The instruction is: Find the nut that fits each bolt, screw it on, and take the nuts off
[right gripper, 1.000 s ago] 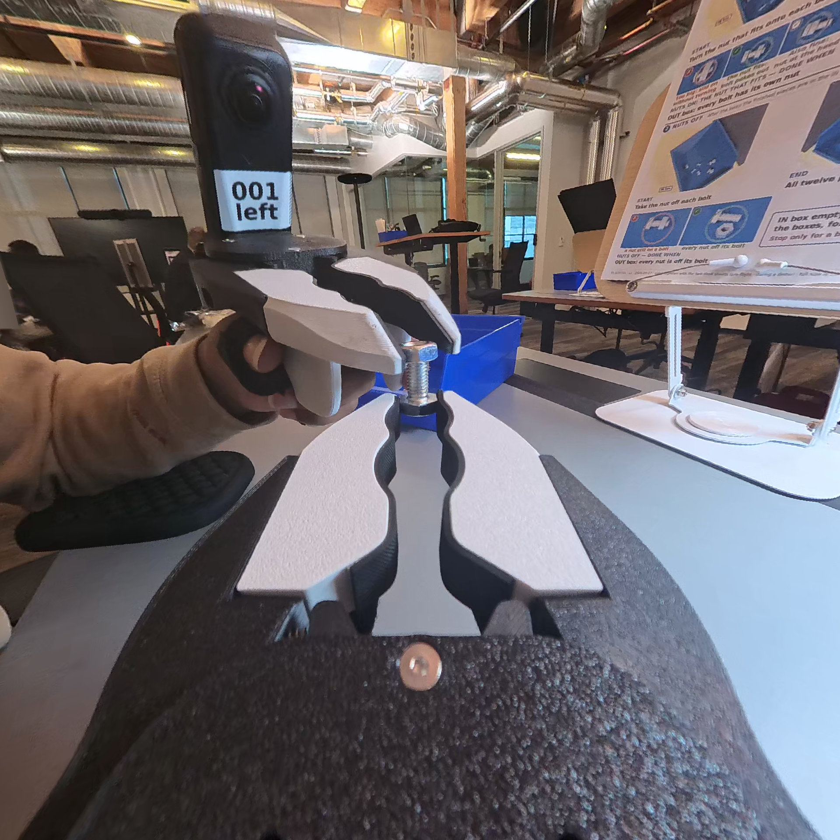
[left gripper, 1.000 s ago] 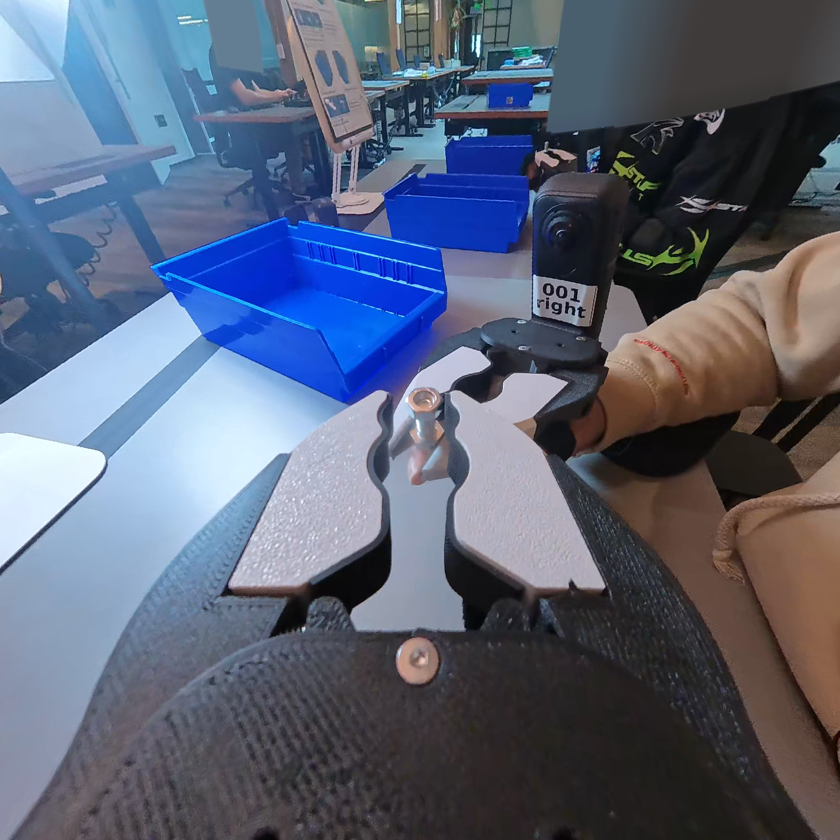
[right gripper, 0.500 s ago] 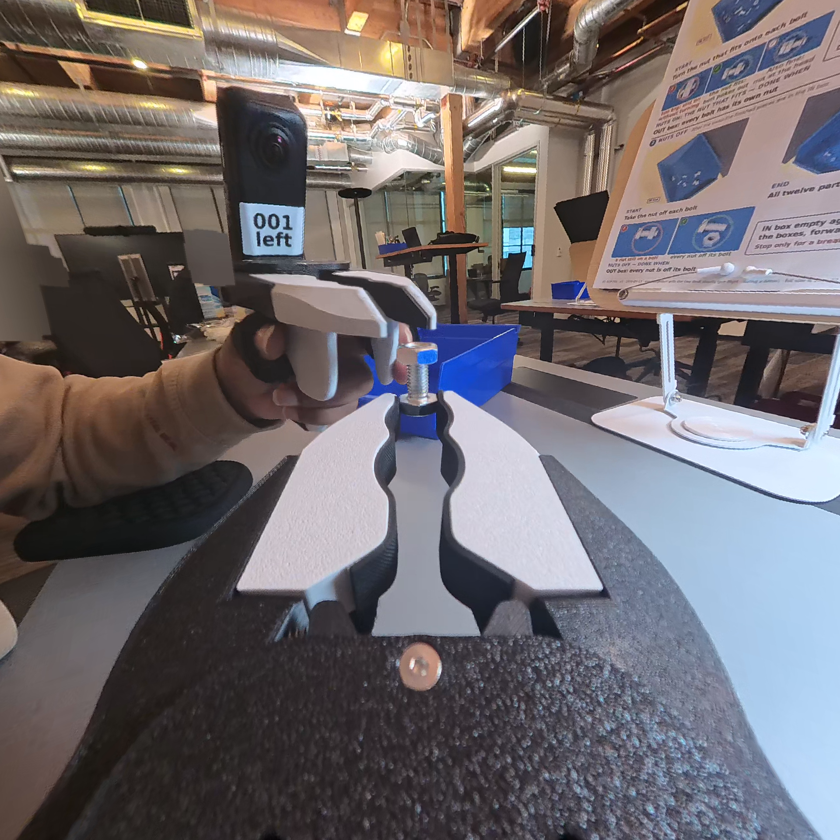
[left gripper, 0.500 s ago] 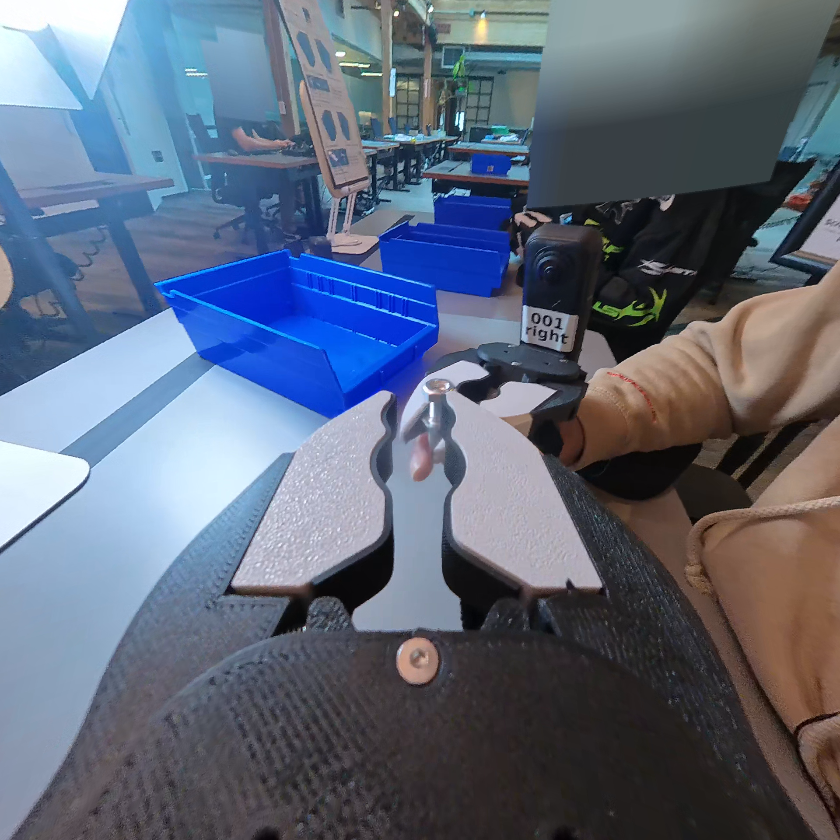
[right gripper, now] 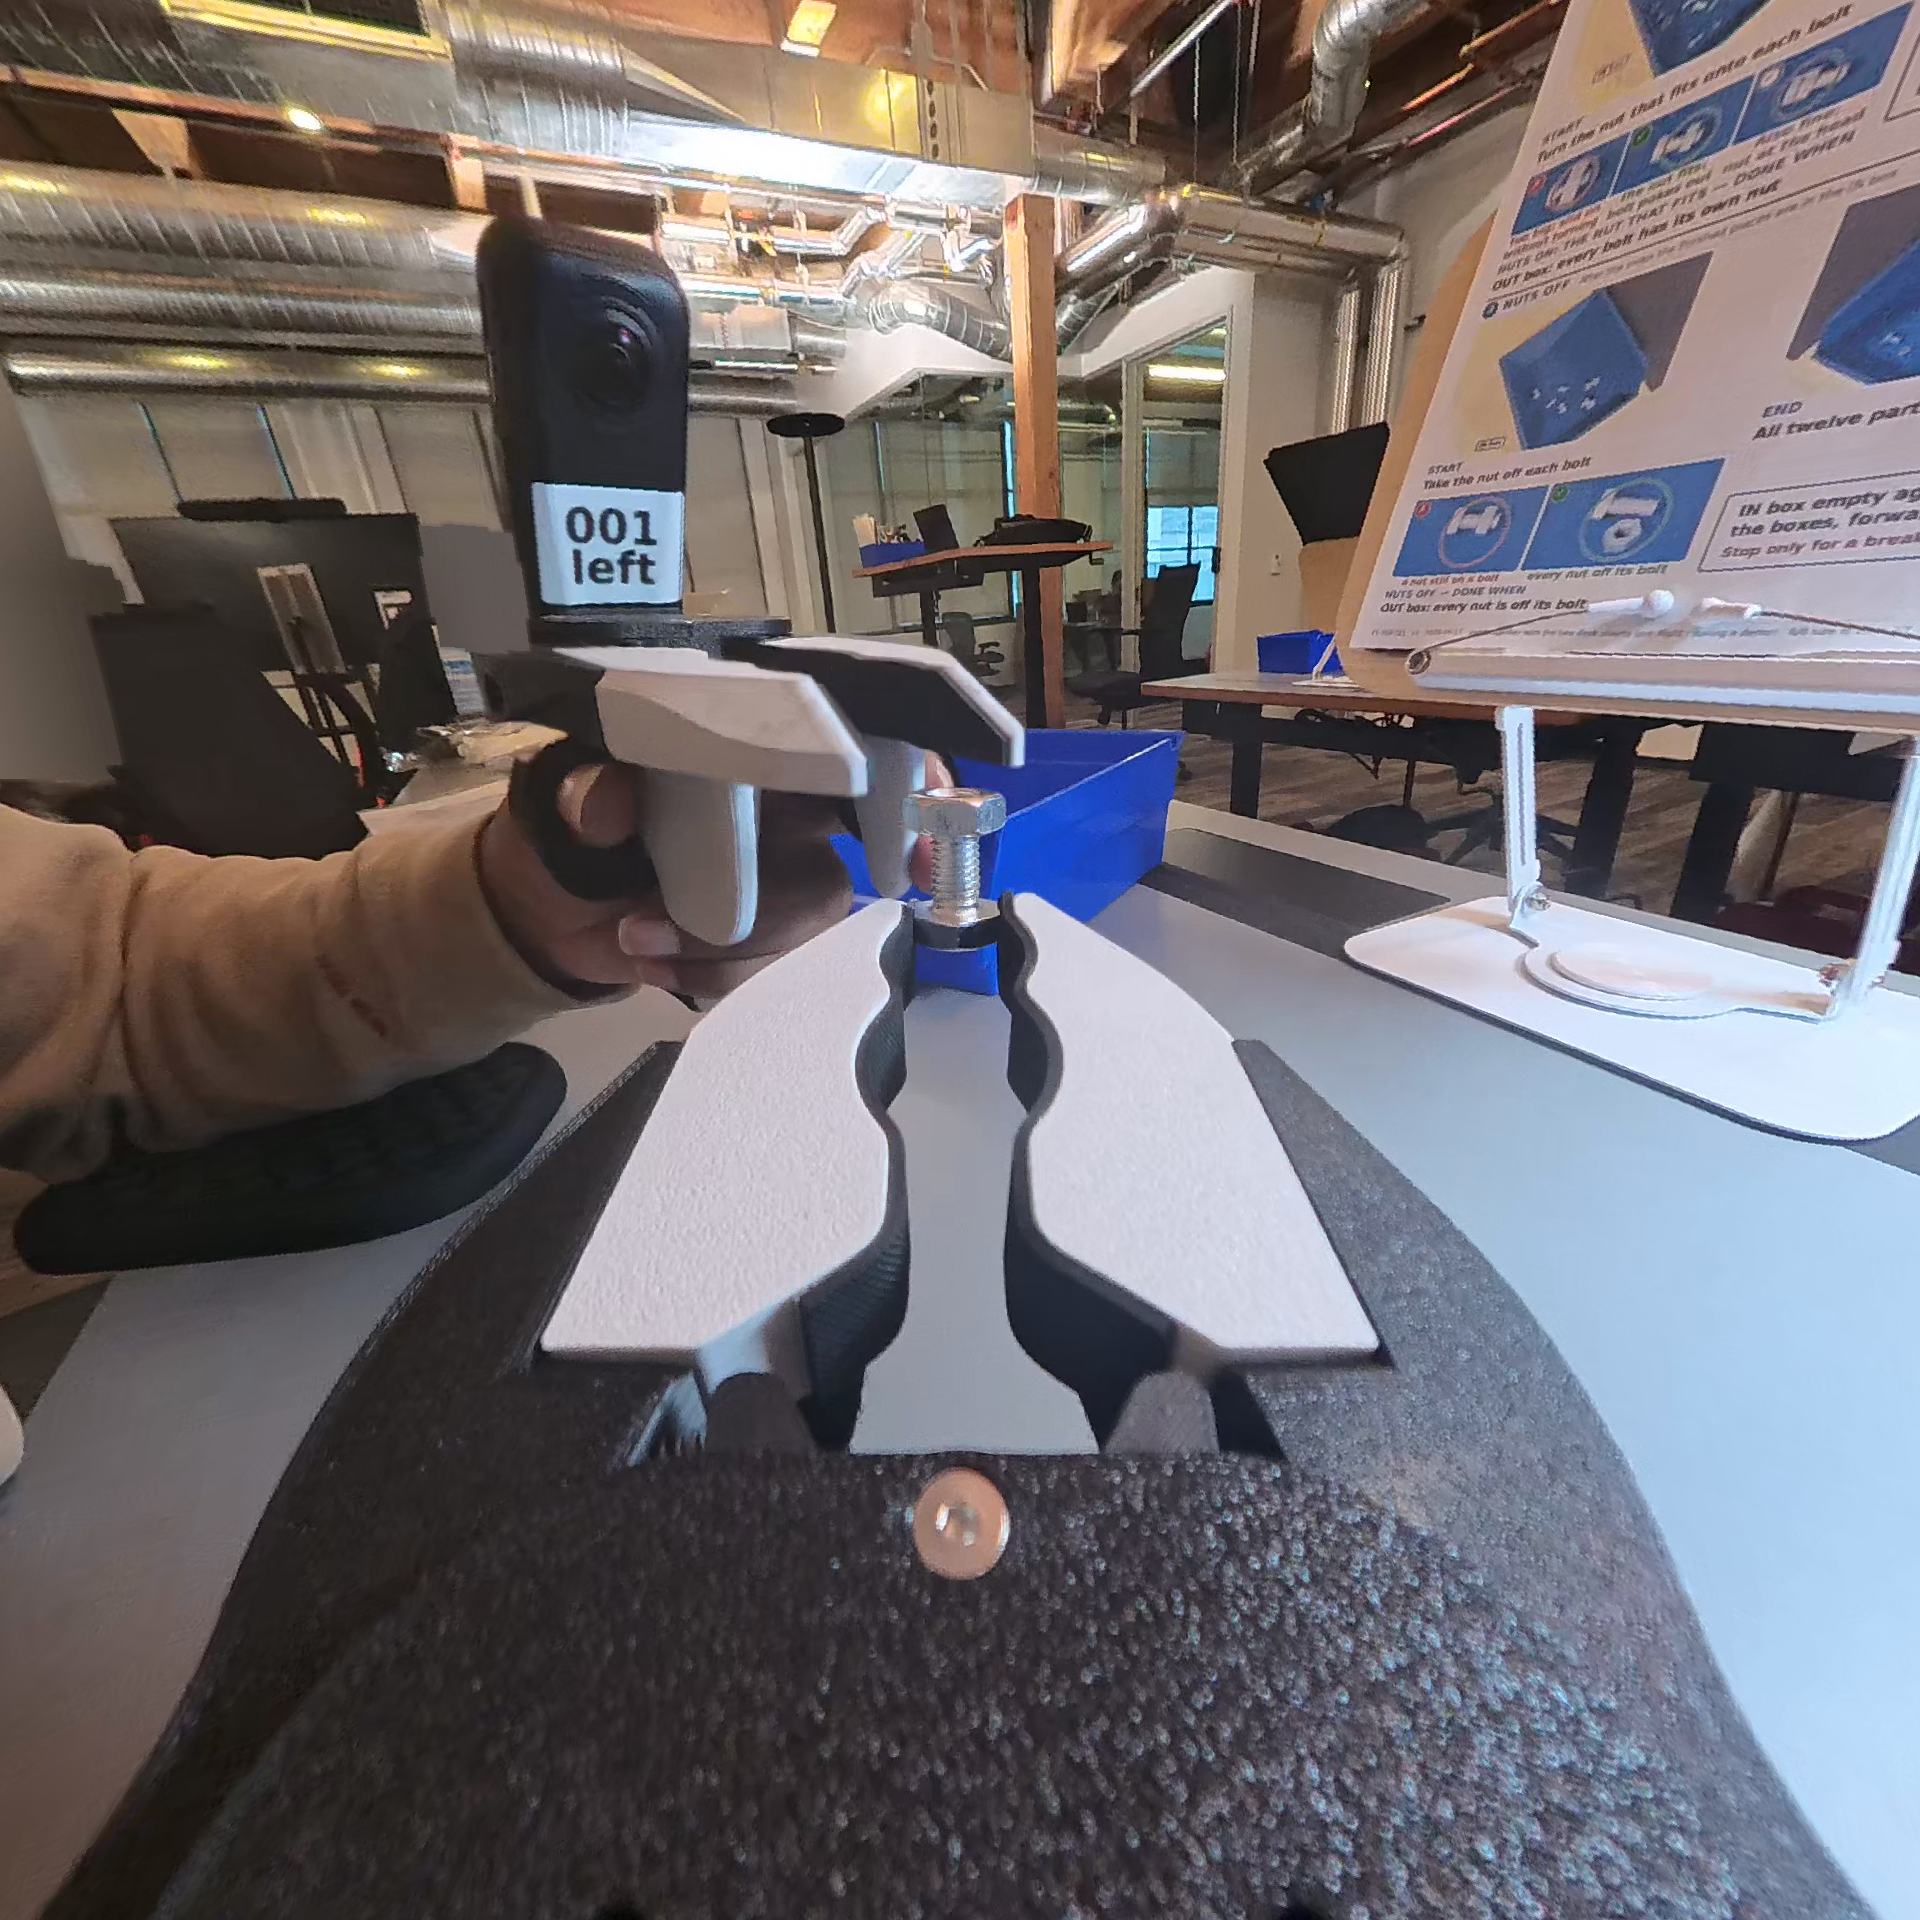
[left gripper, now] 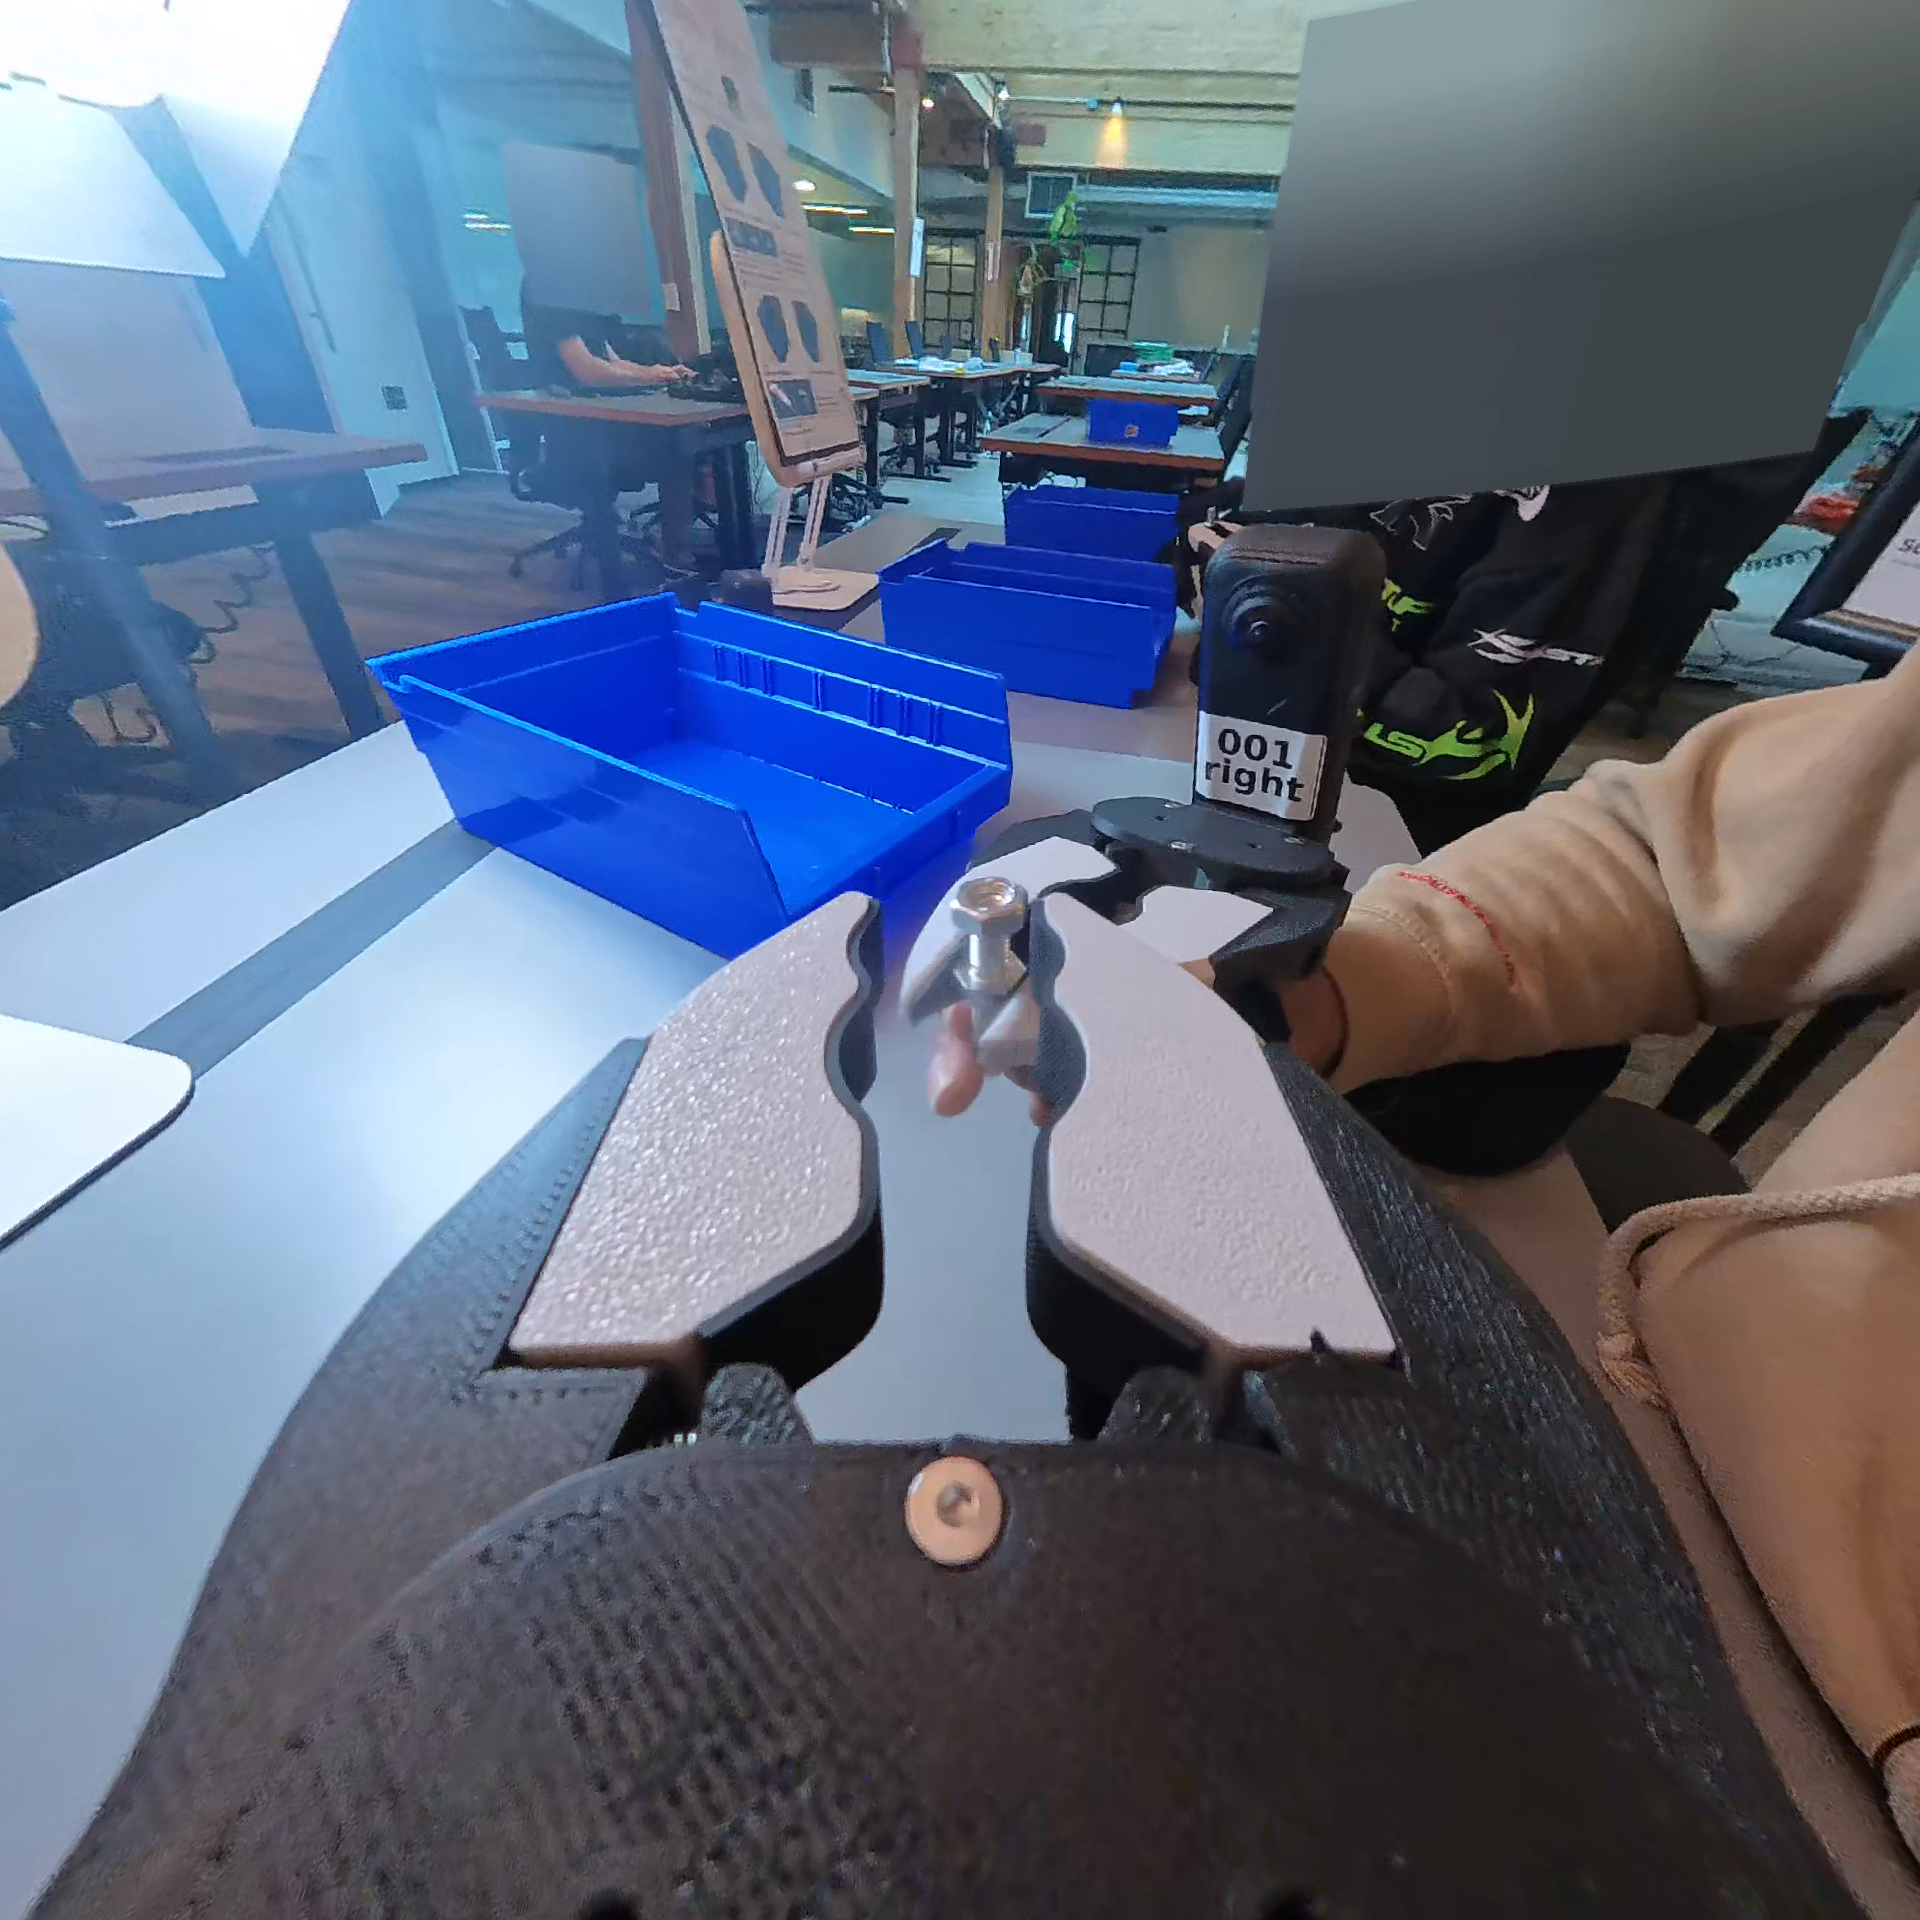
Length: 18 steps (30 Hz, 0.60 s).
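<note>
Two grippers meet over a grey bench (left gripper: 312, 1039) in the left wrist view. The left gripper (left gripper: 954, 925) fills the foreground, its pale fingers parted and pinching nothing. A silver bolt (left gripper: 989, 930) shows in the gap between the tips, closer to the right-hand finger, with its hex head uppermost. The right gripper (left gripper: 982, 1003) reaches in from the far right and carries the bolt at its lower end, though the contact itself is blurred here. A hand (left gripper: 1309, 1018) in a beige sleeve (left gripper: 1610, 862) holds that gripper's grip. Beyond the fingertips an open blue bin (left gripper: 623, 769) sits toward the bench's far left edge, with nothing visible inside it. Two more blue bins (left gripper: 1029, 634) stand farther back, near a tilted sign on a stand (left gripper: 779, 343).

One thing is clearer in the right wrist view. The right gripper's tips are pressed onto a nut (right gripper: 956, 916) at the bottom of the thread, and the bolt stands upright from it. The left gripper hangs just above and behind the hex head, and its tips do not grip it. Behind the bolt lies the blue bin. An instruction board (right gripper: 1683, 343) on a white base (right gripper: 1621, 997) stands near the bench's right edge.
</note>
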### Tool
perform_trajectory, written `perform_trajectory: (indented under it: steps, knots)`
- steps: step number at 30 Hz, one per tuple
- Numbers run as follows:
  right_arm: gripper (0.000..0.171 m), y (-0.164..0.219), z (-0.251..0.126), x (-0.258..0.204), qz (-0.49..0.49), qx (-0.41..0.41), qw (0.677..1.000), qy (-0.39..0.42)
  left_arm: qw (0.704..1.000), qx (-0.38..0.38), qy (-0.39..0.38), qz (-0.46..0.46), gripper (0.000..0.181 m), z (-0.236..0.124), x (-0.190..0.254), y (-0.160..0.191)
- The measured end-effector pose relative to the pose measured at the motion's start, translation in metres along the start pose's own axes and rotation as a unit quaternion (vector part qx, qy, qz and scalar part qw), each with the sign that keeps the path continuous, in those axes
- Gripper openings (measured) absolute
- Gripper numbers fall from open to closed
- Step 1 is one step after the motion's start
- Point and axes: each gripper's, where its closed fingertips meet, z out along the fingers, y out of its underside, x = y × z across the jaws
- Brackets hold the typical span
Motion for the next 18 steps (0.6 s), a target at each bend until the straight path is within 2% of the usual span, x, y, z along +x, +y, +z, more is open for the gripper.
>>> perform_trajectory:
  steps: [5,6,8,14,18]
  knots:
    - [0.015,0.002,0.002,-0.001,0.002,-0.005,1.000,-0.004,1.000,-0.013,-0.006,-0.006,0.027,0.003,-0.004,0.007]
    - [0.015,0.000,0.001,0.000,0.007,0.001,1.000,-0.006,1.000,-0.009,-0.024,-0.005,0.016,0.000,-0.012,0.007]
    - [0.015,-0.003,-0.001,0.001,0.010,0.007,1.000,-0.007,0.999,-0.001,-0.041,-0.008,0.012,-0.005,-0.023,0.006]
    - [0.015,0.004,0.002,0.003,0.010,-0.007,1.000,-0.004,1.000,0.009,0.006,-0.010,0.027,0.003,-0.002,0.004]
    - [0.015,0.006,0.003,0.001,0.011,-0.009,1.000,-0.005,1.000,-0.004,-0.008,-0.010,0.026,0.003,-0.007,0.010]
